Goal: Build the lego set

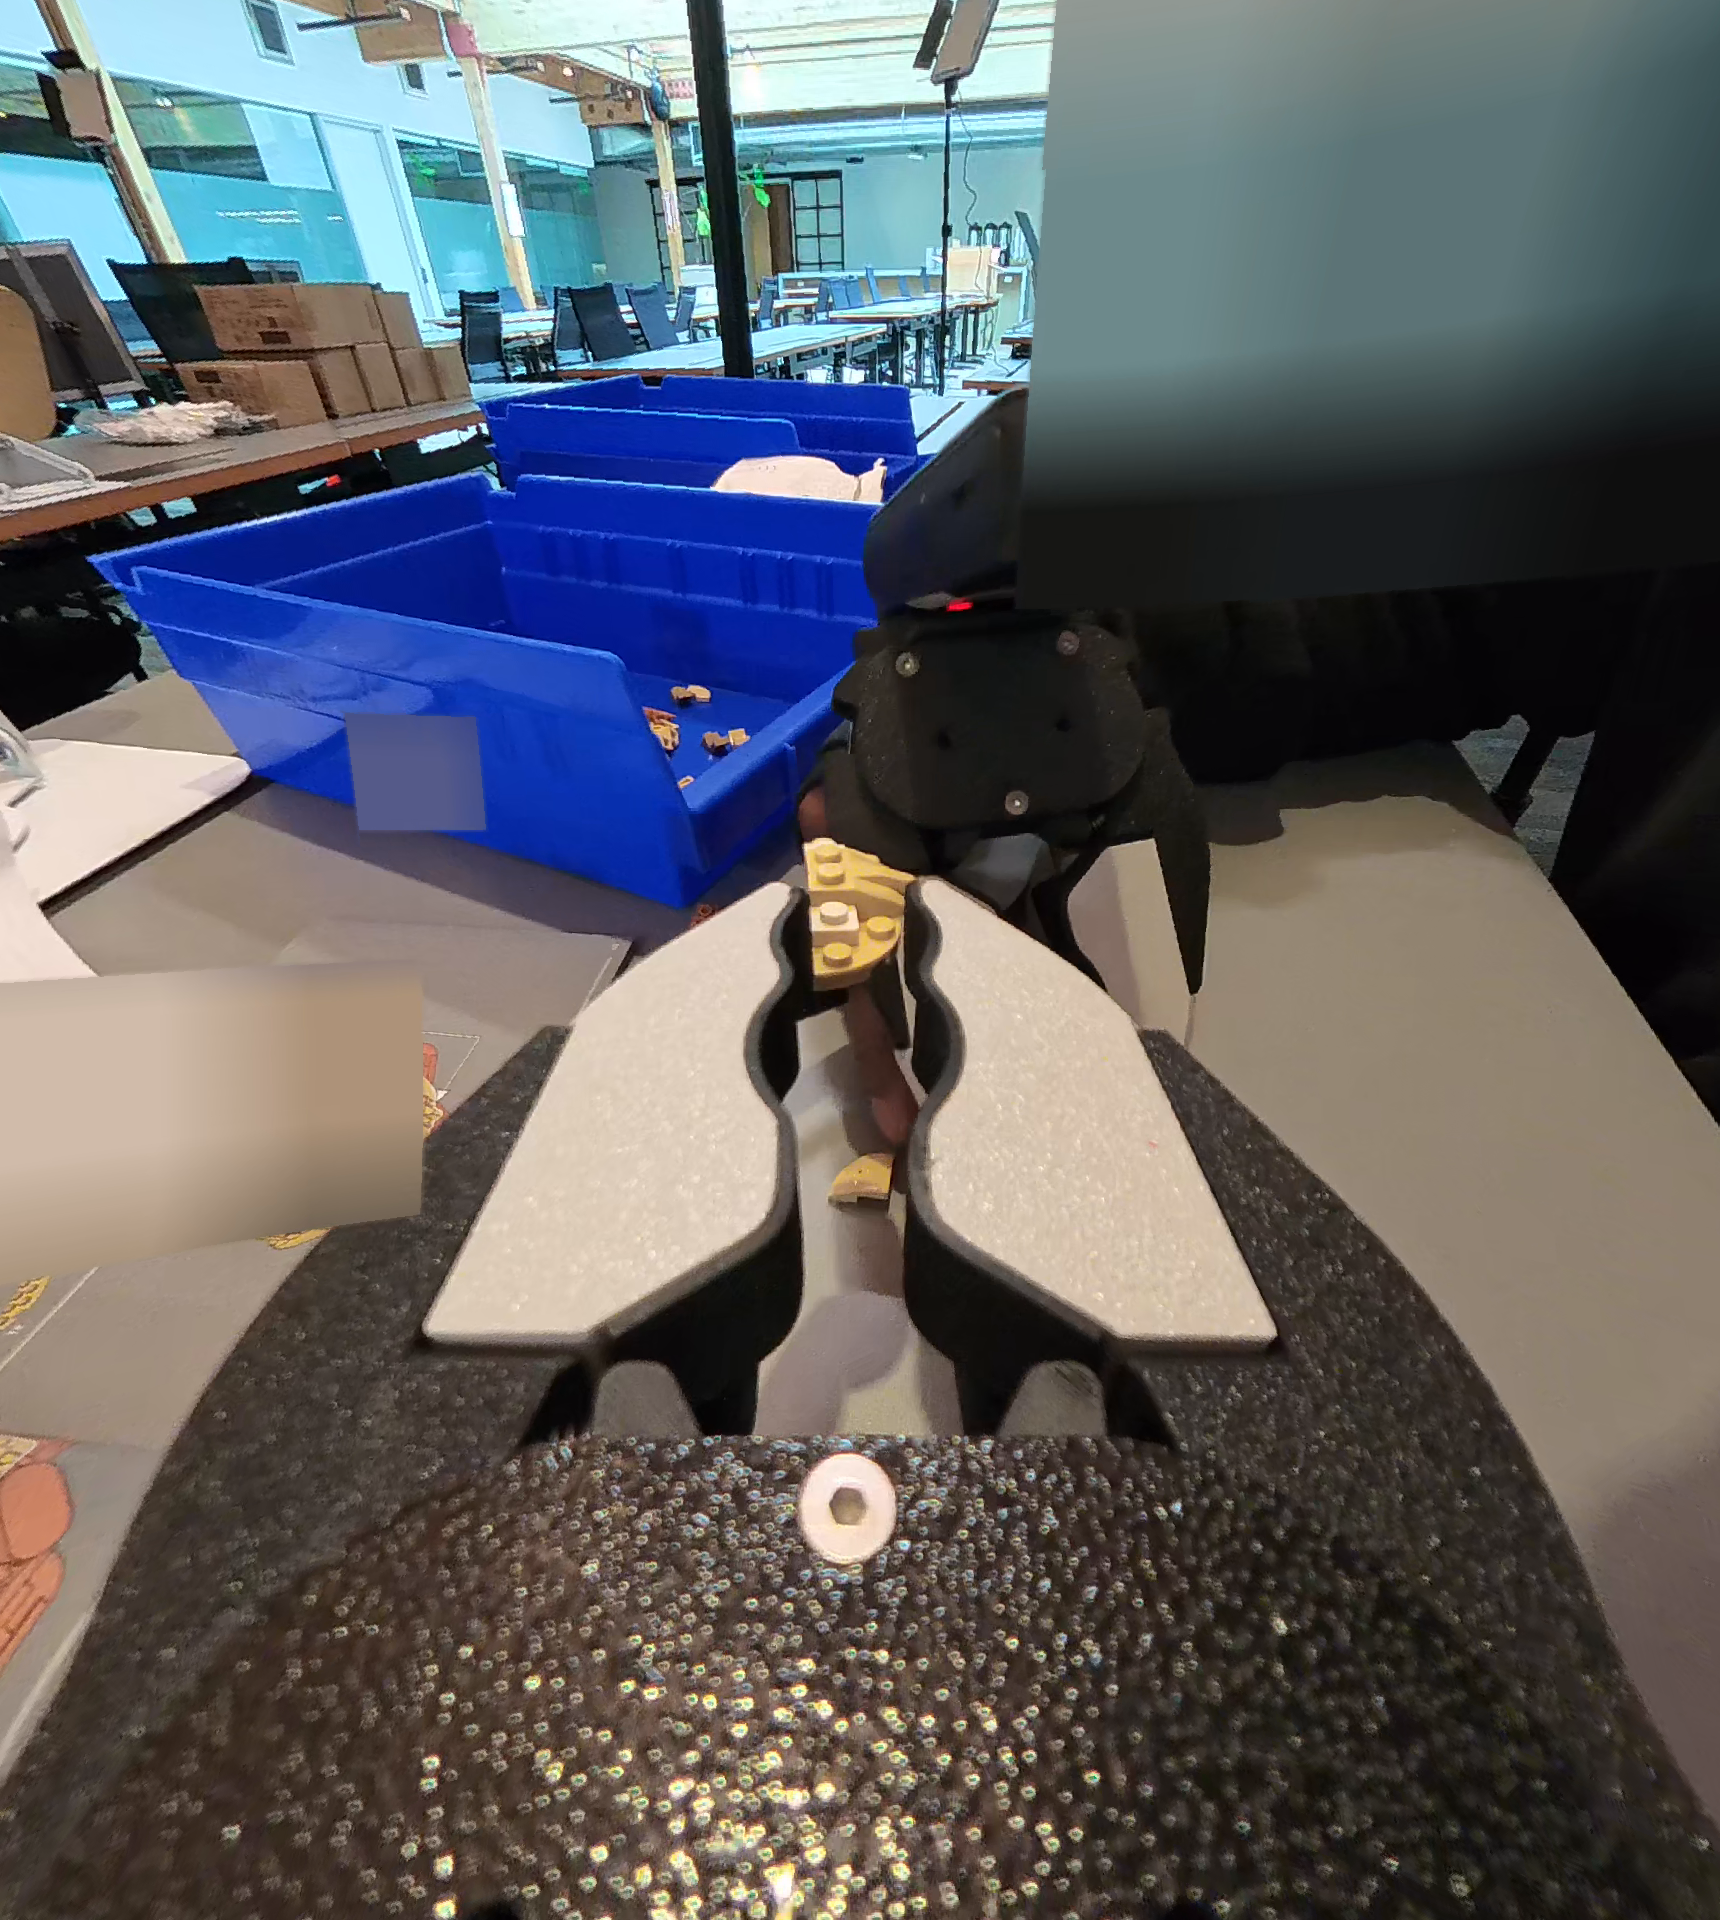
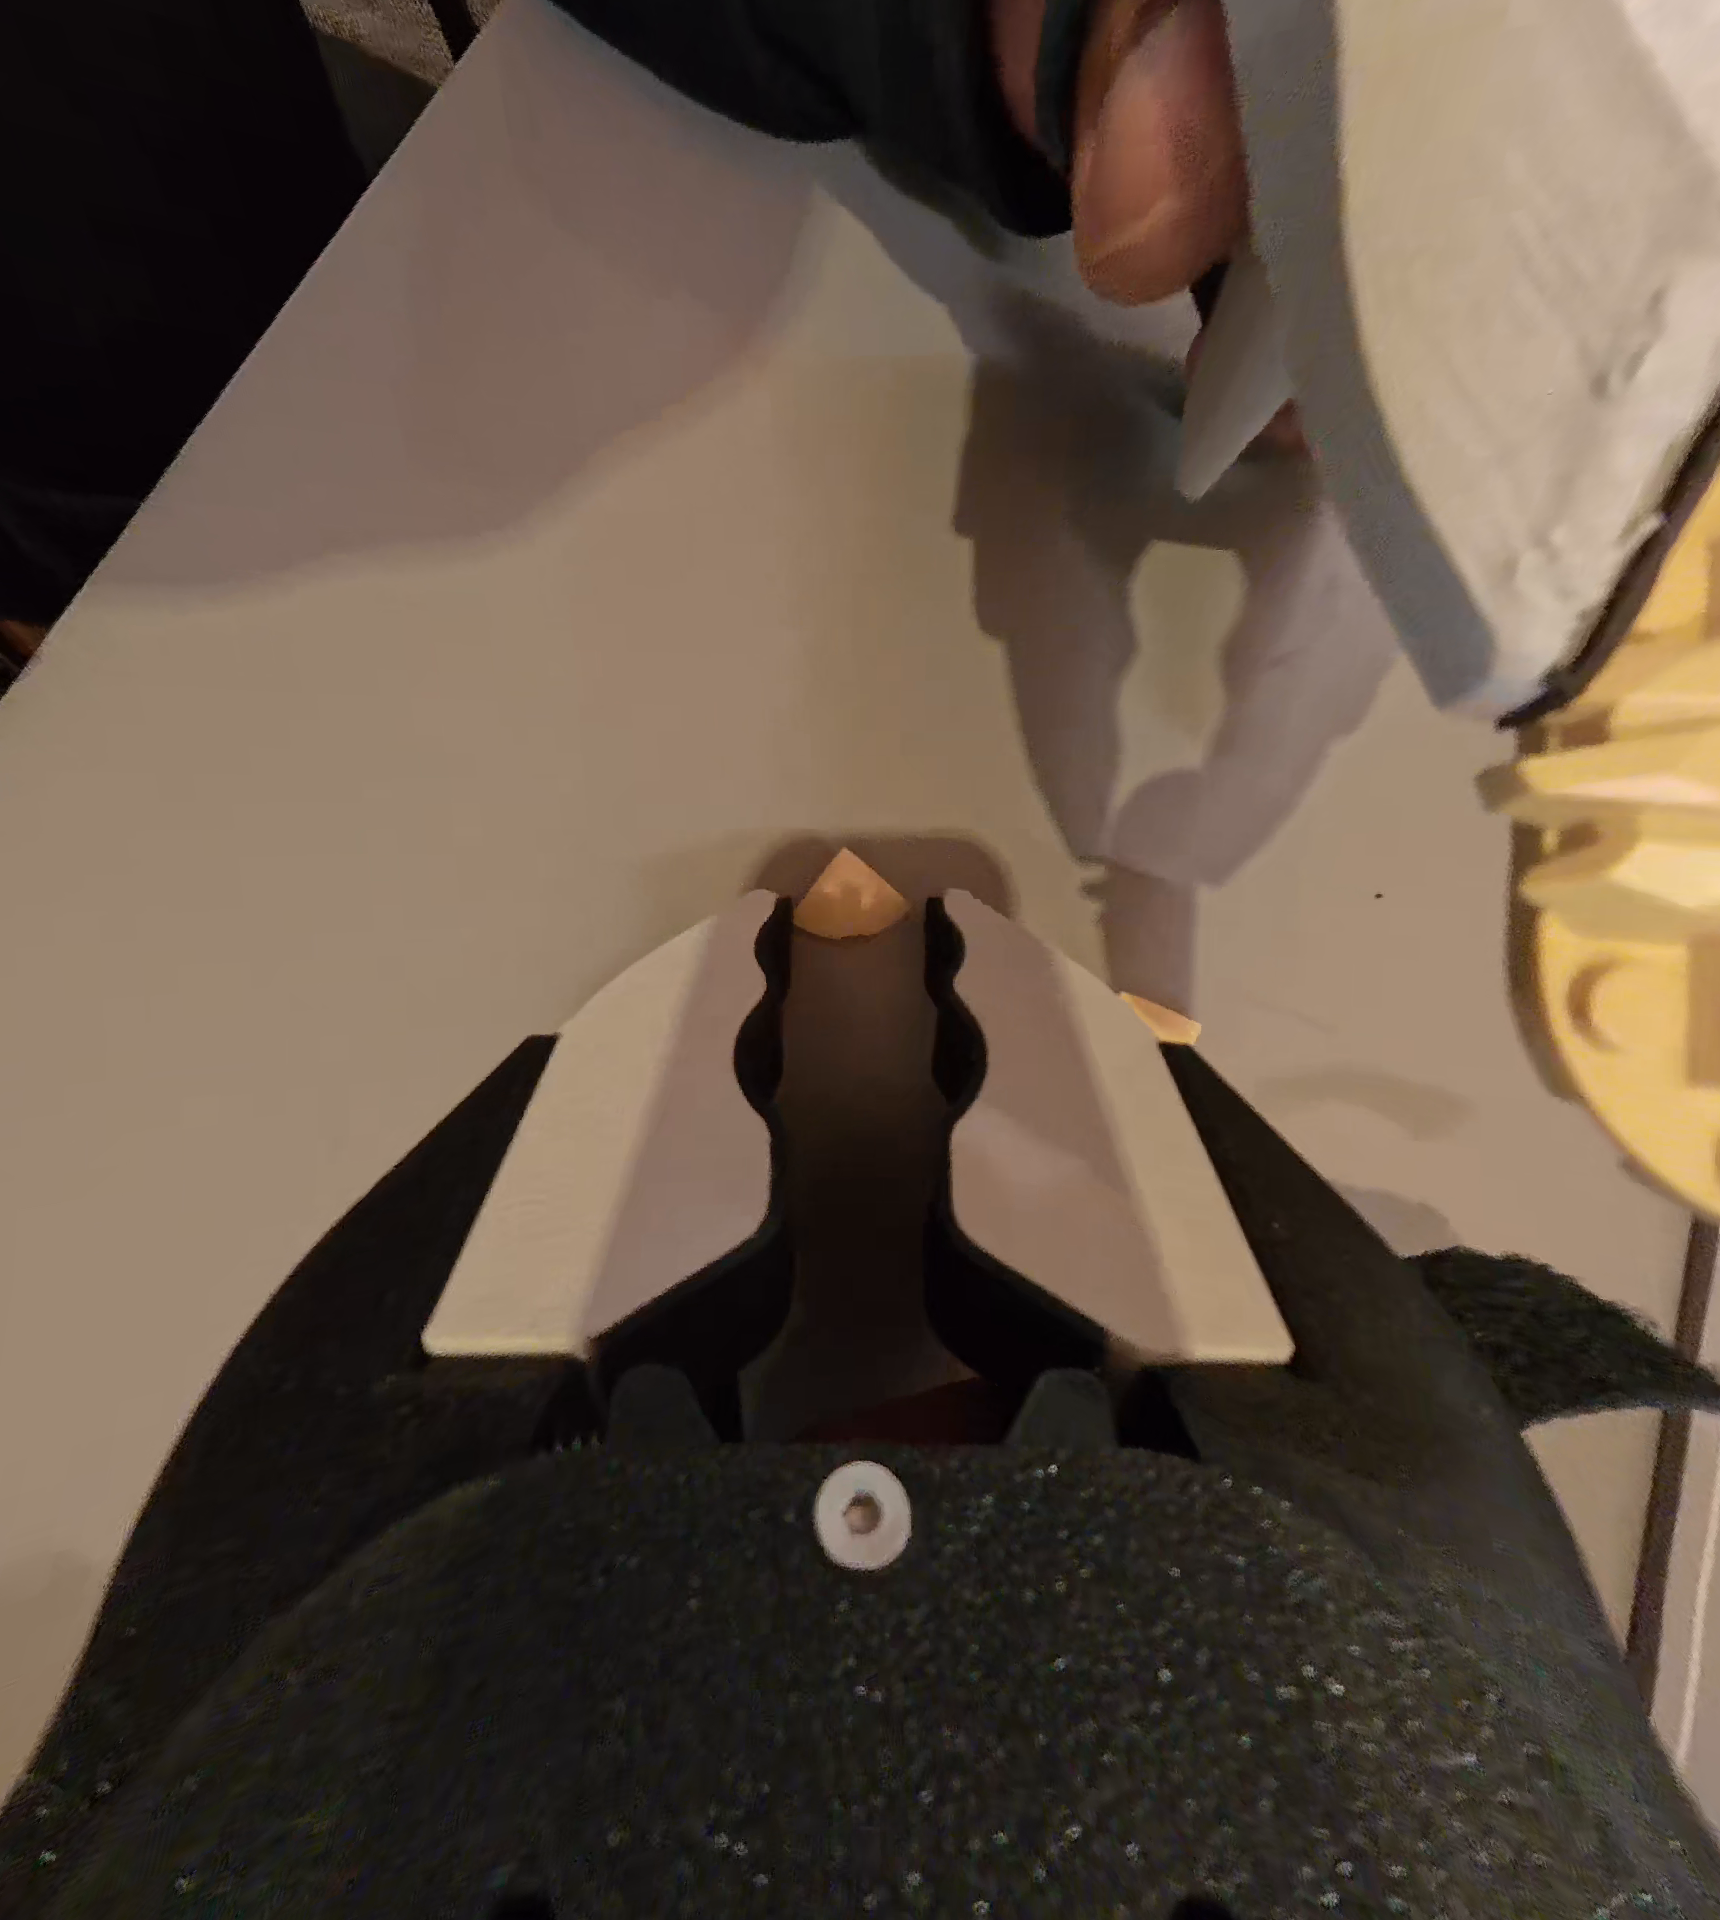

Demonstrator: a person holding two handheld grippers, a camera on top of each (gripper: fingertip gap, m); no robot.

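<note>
My left gripper (image 1: 851, 935) is shut on a tan studded lego assembly (image 1: 848, 920) and holds it above the grey table. The assembly also shows at the right edge of the right wrist view (image 2: 1666, 831). My right gripper (image 2: 856, 909) points down at the table (image 2: 420, 727). Its tips are closed in on a small tan wedge piece (image 2: 849, 906) that lies on the surface. A second small tan piece (image 2: 1160, 1018) lies just outside its right finger, and also shows in the left wrist view (image 1: 861, 1179). The right gripper's body (image 1: 1001, 748) stands just beyond the assembly.
A blue bin (image 1: 420, 665) with several loose tan pieces (image 1: 700, 727) sits at the back left, with more blue bins behind it. An instruction booklet (image 1: 25, 1455) and papers lie at the left. A hand's thumb (image 2: 1147, 177) shows on the left gripper. The table edge (image 2: 264, 364) runs along the left. There is about 11 centimeters between the tips of the two grippers.
</note>
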